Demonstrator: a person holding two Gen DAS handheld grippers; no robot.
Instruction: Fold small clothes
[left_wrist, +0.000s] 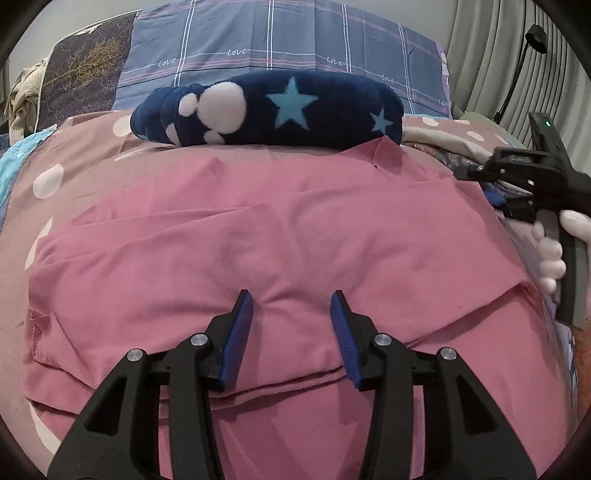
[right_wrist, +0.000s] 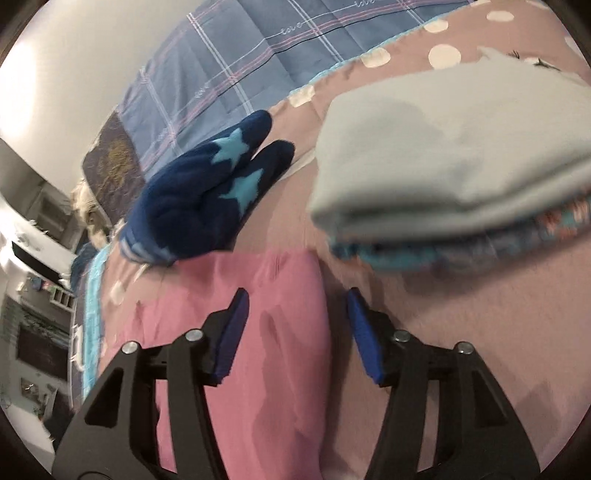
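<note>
A pink garment (left_wrist: 258, 229) lies spread flat on the bed, with its near edge folded over in layers. My left gripper (left_wrist: 291, 314) hangs low over that near fold. It is open, and a soft bulge of pink cloth sits between its blue pads (left_wrist: 240, 325) without being pinched. My right gripper (left_wrist: 476, 171) is at the garment's right edge, held by a white-gloved hand (left_wrist: 550, 254). In the right wrist view, which is blurred, the right gripper (right_wrist: 297, 306) stands open over the edge of the pink garment (right_wrist: 288, 350).
A rolled navy fleece with light-blue stars (left_wrist: 280, 107) (right_wrist: 207, 192) lies just beyond the garment. A stack of folded clothes topped by a grey piece (right_wrist: 443, 166) sits to the right. The polka-dot bedsheet (left_wrist: 48, 181) and a blue plaid quilt (left_wrist: 277, 48) lie around and behind.
</note>
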